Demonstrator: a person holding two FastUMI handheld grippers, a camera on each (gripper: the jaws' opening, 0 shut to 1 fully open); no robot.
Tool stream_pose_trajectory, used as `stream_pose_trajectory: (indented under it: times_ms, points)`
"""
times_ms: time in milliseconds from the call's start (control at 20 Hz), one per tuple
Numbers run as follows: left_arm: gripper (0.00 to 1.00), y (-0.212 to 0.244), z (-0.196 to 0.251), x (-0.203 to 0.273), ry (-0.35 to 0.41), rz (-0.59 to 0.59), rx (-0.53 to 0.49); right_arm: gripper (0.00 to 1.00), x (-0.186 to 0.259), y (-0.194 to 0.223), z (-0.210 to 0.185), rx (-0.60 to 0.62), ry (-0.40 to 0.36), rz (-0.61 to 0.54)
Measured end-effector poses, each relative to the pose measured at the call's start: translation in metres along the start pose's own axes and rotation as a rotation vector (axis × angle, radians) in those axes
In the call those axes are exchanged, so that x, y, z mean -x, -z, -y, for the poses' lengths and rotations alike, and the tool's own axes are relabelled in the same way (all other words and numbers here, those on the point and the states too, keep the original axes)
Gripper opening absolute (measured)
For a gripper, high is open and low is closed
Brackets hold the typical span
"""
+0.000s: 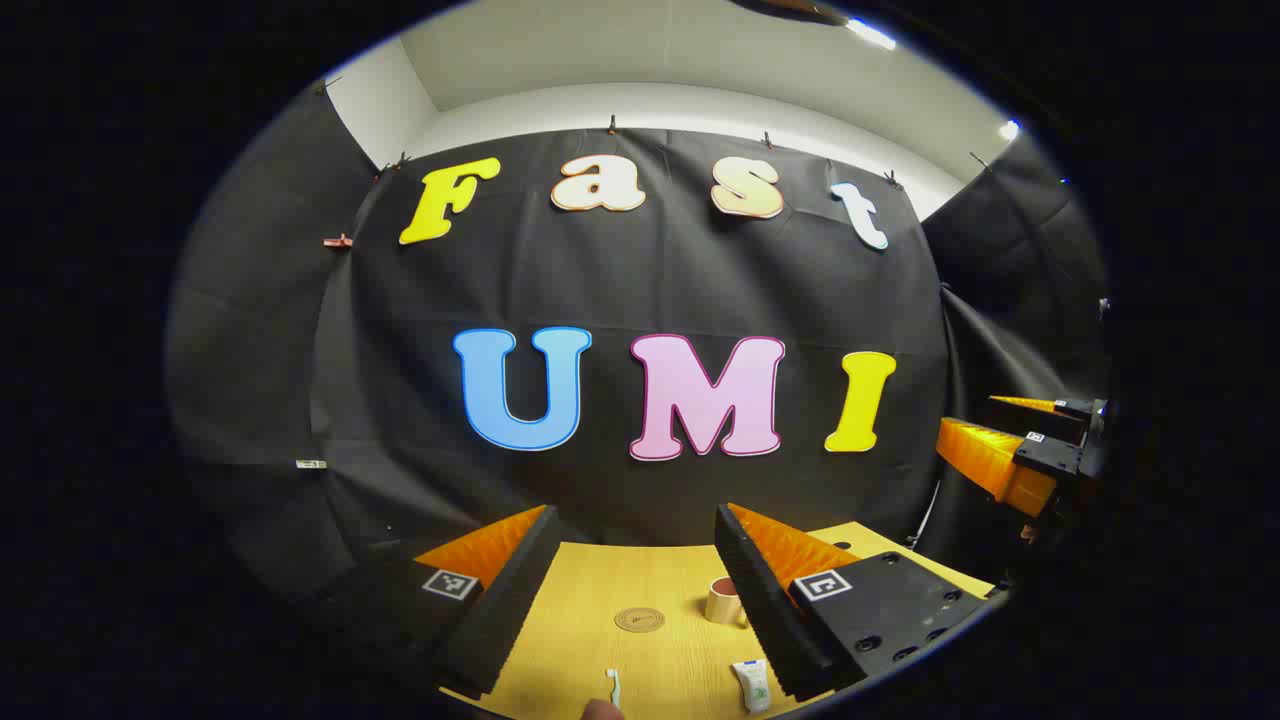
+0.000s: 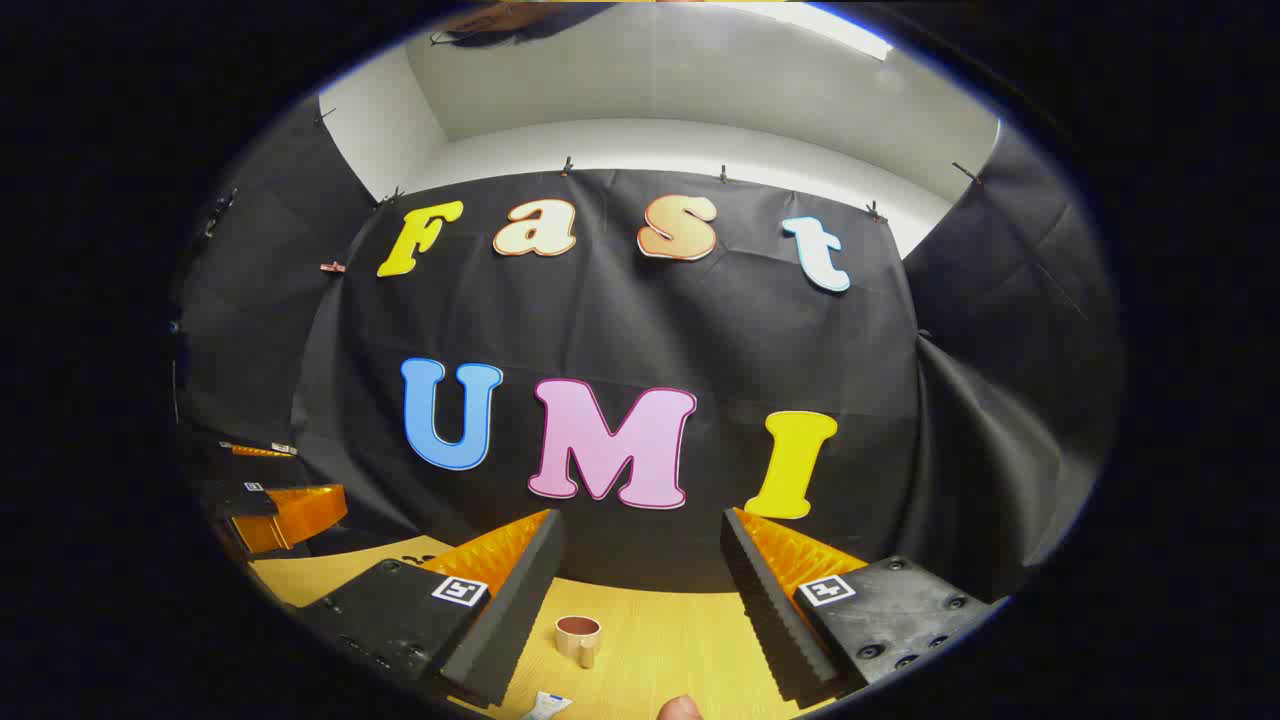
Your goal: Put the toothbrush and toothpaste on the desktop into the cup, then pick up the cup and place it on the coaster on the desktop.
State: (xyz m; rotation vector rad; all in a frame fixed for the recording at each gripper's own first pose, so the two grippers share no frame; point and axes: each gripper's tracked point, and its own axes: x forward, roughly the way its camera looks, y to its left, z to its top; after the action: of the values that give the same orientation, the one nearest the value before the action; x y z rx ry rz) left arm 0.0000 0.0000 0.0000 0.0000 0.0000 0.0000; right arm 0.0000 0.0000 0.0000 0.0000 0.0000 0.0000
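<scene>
In the left gripper view my left gripper [image 1: 635, 515] is open above the wooden desktop [image 1: 580, 610], nothing between its fingers. Beyond it lie a round brown coaster [image 1: 639, 620], a tan cup [image 1: 722, 600] beside the right finger, a white toothbrush [image 1: 614, 688] at the near edge and a white toothpaste tube [image 1: 753, 685]. The right gripper [image 1: 1010, 450] shows at the far right. In the right gripper view my right gripper [image 2: 640, 520] is open and empty over the desktop [image 2: 660, 650], with the cup [image 2: 578, 637] ahead and the toothpaste [image 2: 545, 706] at the bottom edge.
Black cloth walls enclose the desktop on all sides. A fingertip [image 1: 601, 710] shows at the bottom of the left gripper view, and another fingertip [image 2: 681, 709] at the bottom of the right gripper view. The left gripper [image 2: 285, 505] sits at the far left there.
</scene>
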Motion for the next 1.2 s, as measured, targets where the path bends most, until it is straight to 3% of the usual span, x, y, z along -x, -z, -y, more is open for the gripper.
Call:
stream_pose_trajectory:
  times_ms: [900,1050,1200]
  points:
    - [0.99,-0.006,0.0,0.006,0.031,0.017,-0.04,0.96,0.002,0.005,-0.013,-0.022,-0.004,-0.033]
    - [0.99,0.001,-0.003,0.006,0.027,0.0,-0.047,0.96,-0.001,0.02,-0.024,0.001,-0.037,-0.077]
    - [0.99,0.016,-0.01,0.006,0.029,-0.05,-0.06,0.96,-0.002,0.056,-0.045,0.049,-0.121,-0.2]
